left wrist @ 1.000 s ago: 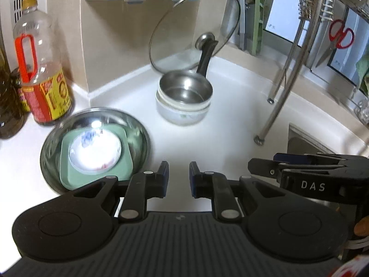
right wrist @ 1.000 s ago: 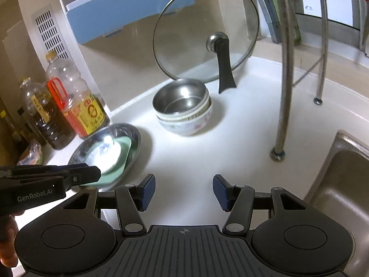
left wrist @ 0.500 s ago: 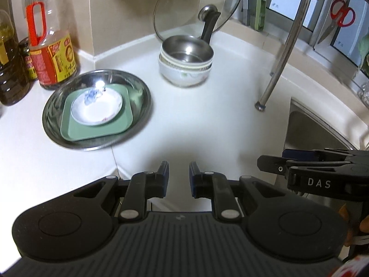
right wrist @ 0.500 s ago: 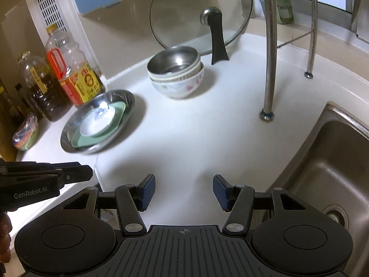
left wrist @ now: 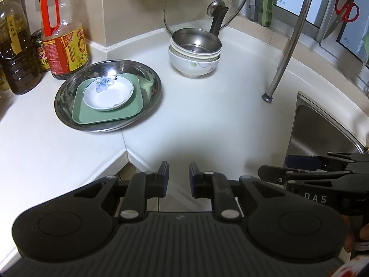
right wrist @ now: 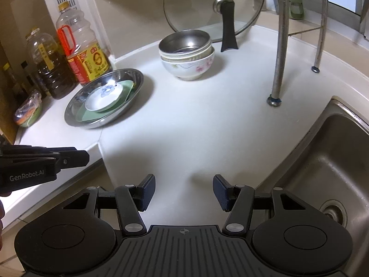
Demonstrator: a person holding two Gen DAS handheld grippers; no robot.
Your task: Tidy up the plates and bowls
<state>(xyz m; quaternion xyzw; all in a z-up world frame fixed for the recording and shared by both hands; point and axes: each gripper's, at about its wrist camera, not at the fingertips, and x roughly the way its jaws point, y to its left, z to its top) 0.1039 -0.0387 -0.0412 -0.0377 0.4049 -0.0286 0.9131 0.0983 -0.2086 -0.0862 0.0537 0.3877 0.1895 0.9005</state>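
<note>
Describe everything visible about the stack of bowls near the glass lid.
The stack of bowls stands upright on the white counter. At the bottom is a white ceramic bowl with pink flower prints and a small foot; at least one pale bowl nests inside it, and a shiny steel bowl, empty, sits on top. The glass lid leans on the wall behind it. Neither tool touches the stack.

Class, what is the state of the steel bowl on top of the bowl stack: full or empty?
Empty. The steel bowl shows its bare shiny bottom in both wrist views, nested upright in the ceramic bowls.

Plates [left wrist: 107,92] left of stacked bowls [left wrist: 194,55]
</note>
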